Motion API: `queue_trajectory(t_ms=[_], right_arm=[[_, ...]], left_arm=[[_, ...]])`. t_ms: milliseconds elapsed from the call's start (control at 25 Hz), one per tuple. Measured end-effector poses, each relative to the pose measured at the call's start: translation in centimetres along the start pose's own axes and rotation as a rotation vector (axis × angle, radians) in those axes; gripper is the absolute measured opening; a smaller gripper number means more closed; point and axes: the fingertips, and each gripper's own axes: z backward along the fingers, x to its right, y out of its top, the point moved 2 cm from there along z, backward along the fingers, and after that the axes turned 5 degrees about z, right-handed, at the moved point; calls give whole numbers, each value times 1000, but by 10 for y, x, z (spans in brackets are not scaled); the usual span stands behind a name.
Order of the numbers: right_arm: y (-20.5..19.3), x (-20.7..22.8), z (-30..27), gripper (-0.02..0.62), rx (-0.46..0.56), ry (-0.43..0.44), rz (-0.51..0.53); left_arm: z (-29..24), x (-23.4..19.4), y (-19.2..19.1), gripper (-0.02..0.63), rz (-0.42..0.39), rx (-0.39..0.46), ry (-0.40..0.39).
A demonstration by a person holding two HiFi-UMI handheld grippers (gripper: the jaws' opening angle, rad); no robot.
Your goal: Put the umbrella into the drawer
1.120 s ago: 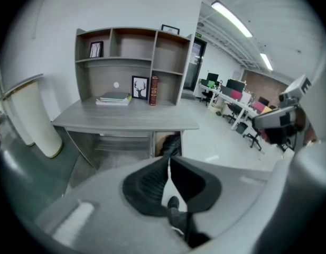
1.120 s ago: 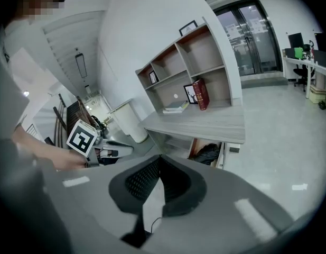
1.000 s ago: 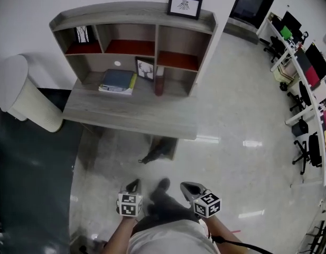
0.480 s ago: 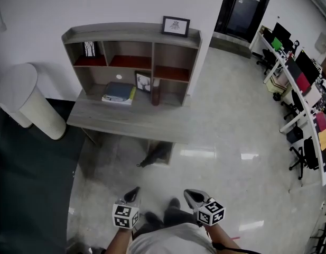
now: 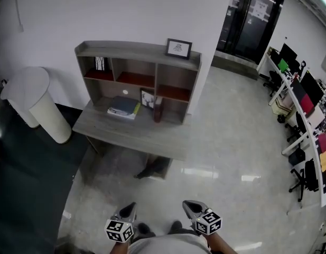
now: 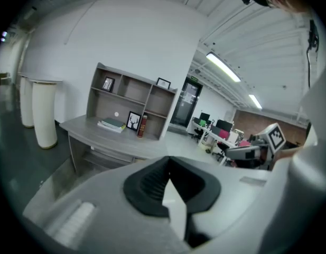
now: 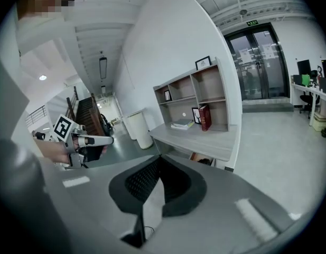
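Note:
A dark, folded umbrella (image 5: pixel 148 170) lies on the floor under the grey desk (image 5: pixel 132 132), at the mouth of a low brownish box (image 5: pixel 161 168) that looks like an open drawer. Whether it rests inside I cannot tell. My left gripper (image 5: pixel 130 208) and right gripper (image 5: pixel 189 205) hang at the bottom of the head view, well short of the desk, both shut with nothing between the jaws. In the left gripper view the left gripper (image 6: pixel 168 164) points toward the desk (image 6: pixel 115 139). The right gripper (image 7: pixel 159 160) also faces the desk (image 7: pixel 205 142).
The desk carries a shelf hutch (image 5: pixel 139 70) with books (image 5: pixel 123 108), a red book (image 5: pixel 157 110) and a picture frame (image 5: pixel 178 48). A white bin (image 5: pixel 38 107) stands to its left. Office chairs and desks (image 5: pixel 305 115) line the right side, glass doors (image 5: pixel 252 25) the back.
The head view has pulled back from the desk, which now sits higher and smaller. Both grippers have risen and show lower in the frame, still shut.

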Motion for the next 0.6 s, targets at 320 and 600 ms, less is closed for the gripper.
queue_trajectory(t_ms=[320,600], right_arm=[[1,15,16,5,32,24,-2],[3,21,22,5,41,33,-8]], left_arm=[[-3,21,-1,2,32,41,34],[-4,33,6,2,19,53,20]])
